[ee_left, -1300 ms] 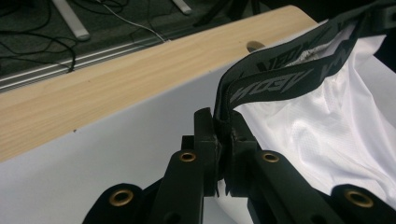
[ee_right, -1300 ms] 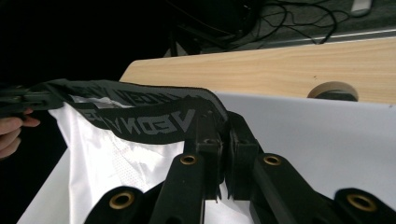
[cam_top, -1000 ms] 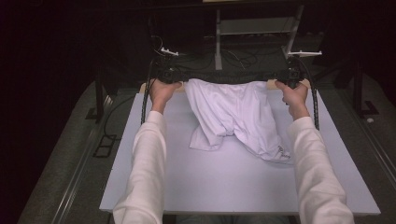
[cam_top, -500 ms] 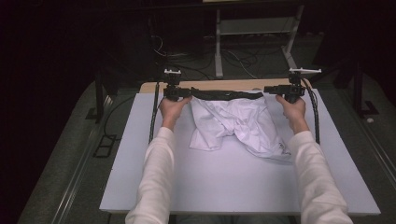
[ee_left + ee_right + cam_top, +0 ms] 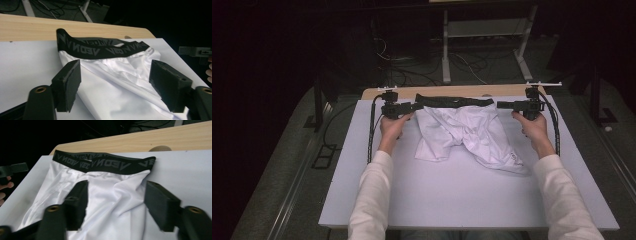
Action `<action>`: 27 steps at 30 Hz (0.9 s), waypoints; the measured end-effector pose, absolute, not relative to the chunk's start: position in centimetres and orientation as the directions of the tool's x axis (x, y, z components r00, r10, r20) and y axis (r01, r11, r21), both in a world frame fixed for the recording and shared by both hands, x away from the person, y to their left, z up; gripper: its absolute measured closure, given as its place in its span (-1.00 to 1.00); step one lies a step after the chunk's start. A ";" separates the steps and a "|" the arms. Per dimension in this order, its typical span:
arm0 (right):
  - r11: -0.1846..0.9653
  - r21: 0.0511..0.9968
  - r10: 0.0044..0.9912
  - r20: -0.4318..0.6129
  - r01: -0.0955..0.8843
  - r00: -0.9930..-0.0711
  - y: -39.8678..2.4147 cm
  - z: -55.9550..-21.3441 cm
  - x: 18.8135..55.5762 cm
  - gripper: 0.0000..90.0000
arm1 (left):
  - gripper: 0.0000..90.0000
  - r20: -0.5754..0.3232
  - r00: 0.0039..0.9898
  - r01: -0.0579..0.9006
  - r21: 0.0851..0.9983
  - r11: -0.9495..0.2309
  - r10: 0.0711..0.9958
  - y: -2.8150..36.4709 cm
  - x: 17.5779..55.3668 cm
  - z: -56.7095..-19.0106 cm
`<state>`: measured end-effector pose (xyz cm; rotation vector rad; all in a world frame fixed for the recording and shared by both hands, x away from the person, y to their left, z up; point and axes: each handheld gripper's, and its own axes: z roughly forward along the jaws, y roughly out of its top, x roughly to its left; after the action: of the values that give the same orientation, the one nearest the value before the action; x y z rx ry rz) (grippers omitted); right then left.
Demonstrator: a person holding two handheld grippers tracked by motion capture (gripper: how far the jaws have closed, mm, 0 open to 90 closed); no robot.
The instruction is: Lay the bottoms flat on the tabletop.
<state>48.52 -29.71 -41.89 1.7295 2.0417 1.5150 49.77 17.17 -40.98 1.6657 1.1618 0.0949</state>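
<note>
From the high view, white shorts [image 5: 464, 135] with a black waistband [image 5: 454, 101] lie crumpled at the far middle of the white board [image 5: 462, 195], waistband along the far edge, with the left gripper [image 5: 414, 106] just beside its left end and the right gripper [image 5: 501, 105] just beside its right end, each held in a hand. In the left gripper view the jaws stand wide apart over the white cloth, holding nothing, the waistband beyond them. In the right gripper view the jaws likewise gape empty above the cloth, near the waistband's end.
</note>
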 end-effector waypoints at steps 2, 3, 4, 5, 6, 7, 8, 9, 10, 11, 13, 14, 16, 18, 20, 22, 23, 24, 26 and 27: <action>-0.089 0.703 0.776 0.493 0.706 -0.393 -29.7 -41.7 47.7 -0.65 | -0.62 -0.453 0.541 0.623 0.782 0.024 0.708 17.0 49.1 -40.8; -0.089 0.703 0.776 0.493 0.706 -0.393 -29.7 -41.7 47.7 -0.65 | -0.68 -0.453 0.541 0.623 0.782 0.024 0.708 17.0 49.1 -40.8; -0.086 0.702 0.772 0.495 0.707 -0.398 -29.7 -41.7 47.5 -0.73 | -0.68 -0.452 0.557 0.613 0.790 0.022 0.696 16.9 48.6 -40.7; -0.081 0.701 0.762 0.501 0.708 -0.409 -29.8 -41.6 47.0 -0.79 | -0.75 -0.452 0.564 0.608 0.794 0.023 0.691 16.8 48.4 -40.7; -0.080 0.705 0.759 0.501 0.705 -0.416 -29.8 -41.6 46.7 -0.87 | -0.84 -0.449 0.569 0.604 0.797 0.020 0.689 16.8 48.1 -40.7; -0.077 0.710 0.759 0.497 0.700 -0.421 -29.9 -41.6 46.4 -0.98 | -0.97 -0.447 0.571 0.602 0.798 0.019 0.688 16.7 47.9 -40.6; -0.076 0.718 0.759 0.492 0.692 -0.426 -29.9 -41.7 45.7 -1.00 | -1.00 -0.442 0.581 0.591 0.806 0.018 0.683 16.8 47.3 -40.6; -0.076 0.718 0.759 0.492 0.692 -0.426 -29.9 -41.7 45.7 -1.00 | -1.00 -0.442 0.581 0.591 0.806 0.018 0.683 16.8 47.3 -40.6; -0.079 0.721 0.755 0.494 0.688 -0.432 -30.0 -41.8 45.4 -1.00 | -1.00 -0.432 0.585 0.581 0.813 0.016 0.686 16.9 46.8 -40.6; -0.084 0.722 0.747 0.502 0.686 -0.436 -30.1 -41.9 44.9 -1.00 | -1.00 -0.425 0.591 0.575 0.818 0.011 0.686 16.9 46.5 -40.6; -0.088 0.727 0.739 0.506 0.681 -0.445 -30.1 -42.0 44.2 -1.00 | -1.00 -0.404 0.604 0.559 0.829 -0.004 0.687 16.9 45.7 -40.6; -0.084 0.730 0.736 0.505 0.678 -0.451 -30.1 -42.1 43.8 -1.00 | -1.00 -0.399 0.608 0.552 0.834 -0.004 0.687 16.9 45.3 -40.6; -0.076 0.729 0.740 0.498 0.680 -0.451 -30.1 -42.1 43.3 -1.00 | -1.00 -0.400 0.620 0.541 0.841 0.003 0.675 16.9 44.4 -40.8; -0.080 0.731 0.735 0.503 0.678 -0.455 -30.1 -42.1 42.9 -1.00 | -1.00 -0.400 0.619 0.545 0.838 -0.004 0.676 16.7 43.9 -40.9; -0.082 0.730 0.735 0.504 0.678 -0.454 -30.1 -42.2 41.9 -1.00 | -1.00 -0.397 0.627 0.541 0.841 -0.009 0.670 16.5 43.5 -40.8; -0.086 0.729 0.732 0.509 0.679 -0.453 -30.2 -42.2 41.7 -1.00 | -1.00 -0.405 0.632 0.543 0.840 -0.004 0.661 16.2 42.9 -40.9; -0.092 0.727 0.729 0.515 0.680 -0.451 -30.2 -42.2 41.2 -1.00 | -1.00 -0.404 0.637 0.543 0.840 -0.011 0.656 16.0 42.6 -40.9; -0.094 0.728 0.729 0.515 0.679 -0.451 -30.3 -42.2 40.8 -1.00 | -1.00 -0.400 0.642 0.542 0.840 -0.018 0.655 15.8 42.4 -41.0; -0.078 0.731 0.738 0.499 0.678 -0.454 -30.2 -42.2 39.5 -1.00 | -1.00 -0.390 0.655 0.542 0.839 -0.043 0.648 15.2 41.8 -41.1; -0.078 0.731 0.738 0.499 0.678 -0.454 -30.2 -42.2 39.5 -1.00 | -1.00 -0.382 0.659 0.540 0.840 -0.054 0.648 15.0 41.6 -41.1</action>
<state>39.49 -30.22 -42.17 1.6099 2.0932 1.5922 41.62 15.01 -41.14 1.7124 0.9696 0.1158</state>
